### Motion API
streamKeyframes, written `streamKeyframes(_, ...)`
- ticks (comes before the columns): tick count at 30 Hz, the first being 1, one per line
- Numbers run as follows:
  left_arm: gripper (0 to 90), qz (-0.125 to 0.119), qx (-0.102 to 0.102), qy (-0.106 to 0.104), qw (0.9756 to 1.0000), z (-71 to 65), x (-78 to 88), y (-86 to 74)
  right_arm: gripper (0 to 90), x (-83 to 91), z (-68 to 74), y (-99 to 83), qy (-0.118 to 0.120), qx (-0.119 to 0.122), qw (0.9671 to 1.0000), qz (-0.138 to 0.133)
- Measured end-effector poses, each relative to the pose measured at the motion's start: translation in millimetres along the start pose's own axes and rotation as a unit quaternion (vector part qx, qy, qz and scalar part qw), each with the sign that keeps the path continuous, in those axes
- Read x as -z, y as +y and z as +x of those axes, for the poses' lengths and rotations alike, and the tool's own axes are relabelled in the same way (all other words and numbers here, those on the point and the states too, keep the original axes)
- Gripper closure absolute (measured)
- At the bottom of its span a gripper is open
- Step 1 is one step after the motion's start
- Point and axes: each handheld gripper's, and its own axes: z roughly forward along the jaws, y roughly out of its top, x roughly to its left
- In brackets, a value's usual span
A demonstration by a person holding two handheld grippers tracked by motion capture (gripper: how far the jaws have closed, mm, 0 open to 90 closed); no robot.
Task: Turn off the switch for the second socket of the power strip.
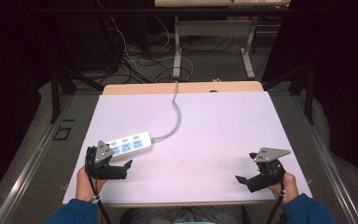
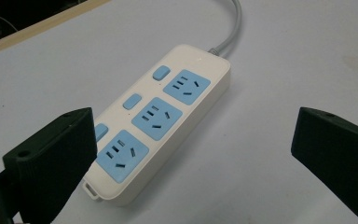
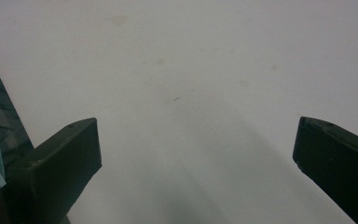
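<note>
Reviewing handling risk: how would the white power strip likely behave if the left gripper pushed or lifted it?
The power strip looks like a rigid, smooth plastic block lying flat, so it would probably slide rather than tip. Its grey cord may drag or swing it.

Power strip (image 2: 168, 119): no brand, lettering or number can be read on the casing or the blue sockets.
Worktop (image 1: 223, 126): no text or sign is seen.
</note>
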Motion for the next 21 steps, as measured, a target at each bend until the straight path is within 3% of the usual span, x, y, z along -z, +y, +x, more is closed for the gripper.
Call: streamKeyframes(21,0.1,0.007,0.018,0.008,0.9998,18.4,-22.8,13.0,0.3,-2.4,1.1,-0.3,0.008,0.006,0.9999,0.008)
